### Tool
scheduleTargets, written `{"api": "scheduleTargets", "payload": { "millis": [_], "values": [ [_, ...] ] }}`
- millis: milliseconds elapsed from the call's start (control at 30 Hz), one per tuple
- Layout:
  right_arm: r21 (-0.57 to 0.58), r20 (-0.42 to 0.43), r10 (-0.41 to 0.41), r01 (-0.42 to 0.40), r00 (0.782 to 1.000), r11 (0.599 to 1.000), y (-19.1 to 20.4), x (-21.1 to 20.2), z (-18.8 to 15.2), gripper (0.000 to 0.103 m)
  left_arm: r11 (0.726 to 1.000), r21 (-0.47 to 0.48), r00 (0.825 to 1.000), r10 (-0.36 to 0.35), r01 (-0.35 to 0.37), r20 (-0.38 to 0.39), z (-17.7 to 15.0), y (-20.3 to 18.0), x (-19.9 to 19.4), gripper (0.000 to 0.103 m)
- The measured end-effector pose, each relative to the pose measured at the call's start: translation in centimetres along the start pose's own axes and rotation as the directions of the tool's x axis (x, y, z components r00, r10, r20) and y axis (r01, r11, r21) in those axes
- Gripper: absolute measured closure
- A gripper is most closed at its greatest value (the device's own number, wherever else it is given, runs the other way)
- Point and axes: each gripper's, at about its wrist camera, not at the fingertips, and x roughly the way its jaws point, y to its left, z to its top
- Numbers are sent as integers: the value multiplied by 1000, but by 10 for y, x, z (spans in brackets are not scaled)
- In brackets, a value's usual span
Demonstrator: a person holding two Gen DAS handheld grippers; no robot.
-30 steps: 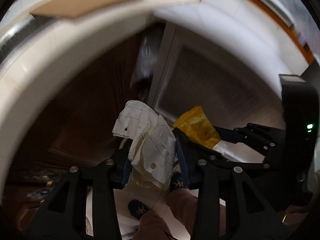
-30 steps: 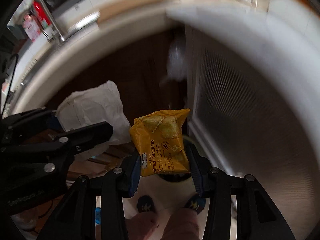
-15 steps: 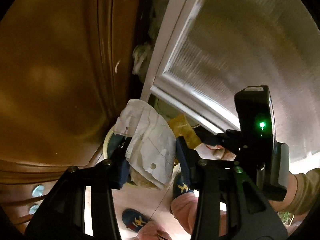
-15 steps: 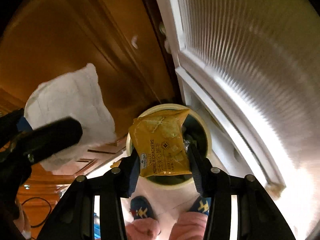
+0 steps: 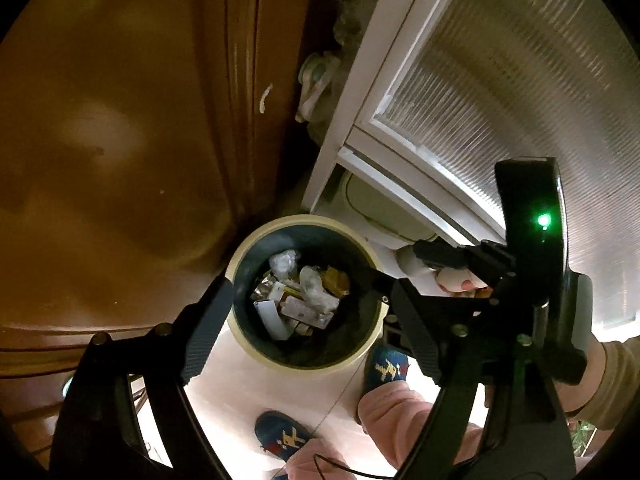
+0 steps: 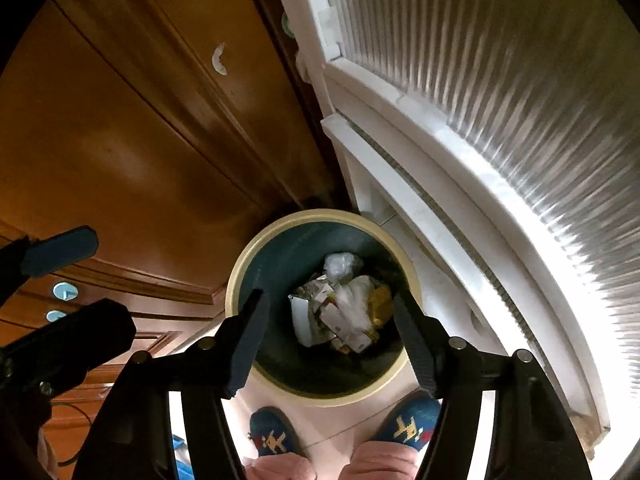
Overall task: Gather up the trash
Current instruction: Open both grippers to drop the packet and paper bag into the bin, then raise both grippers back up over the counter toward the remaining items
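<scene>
Wooden cabinet (image 6: 132,148) fills the frame from 7 to 12 o'clock in both wrist views; a white-framed ribbed glass door (image 6: 500,92) fills 12 to 5 o'clock. The waste bin (image 6: 236,280), round with a cream rim and a dark liner, stands on the pale floor (image 5: 256,392) in the corner between them, at frame centre in both views. Its mouth opens straight up toward the cameras, so its long axis runs vertical, along the line of sight.

Left gripper (image 5: 308,328): jaws spread wide and empty, straddling the bin at 8 and 4 o'clock of its rim. Right gripper (image 6: 330,344): likewise released, nothing between its pads, one finger at 7 and one at 4 o'clock of the rim. In the left view the right tool also appears at 3 o'clock, held in the person's hand (image 5: 460,284).

Trash (image 6: 340,308) lies in a loose heap on the bin's bottom: white crumpled paper (image 6: 360,300), a yellow wrapper (image 6: 380,300) toward 3 o'clock of the heap, and flat cartons (image 5: 304,312). No piece shows a common direction; the items lie at mixed angles.

Judged progress: with both tools empty above a loaded bin, a deposit appears complete. Whether more trash waits elsewhere cannot be told from these views. Two blue slippers (image 6: 272,436) stand at 6 o'clock of the bin.
</scene>
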Motion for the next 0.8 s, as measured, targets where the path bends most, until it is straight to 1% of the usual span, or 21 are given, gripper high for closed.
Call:
{"api": "scheduleTargets", "payload": {
  "millis": [100, 200, 400, 600, 800],
  "values": [
    [4, 0, 0, 0, 1000, 1000, -1, -5, 0, 37, 1000, 2, 1000, 6, -6, 2, 1, -3, -11, 24],
    [11, -2, -6, 6, 1000, 1000, 3, -19, 1, 37, 1000, 3, 1000, 15, -15, 3, 5, -6, -20, 24],
    [15, -9, -11, 11, 1000, 1000, 9, -68, -5, 37, 1000, -26, 999, 6, -6, -32, 5, -18, -59, 24],
    [4, -13, -3, 3, 1000, 1000, 24, -130, -19, 37, 999, -42, 999, -24, 22, -44, 3, -35, -124, 24],
    [-8, 37, 9, -9, 999, 1000, 44, -212, -16, 37, 1000, 3, 1000, -12, 12, 19, 15, -48, -205, 24]
  ]
}}
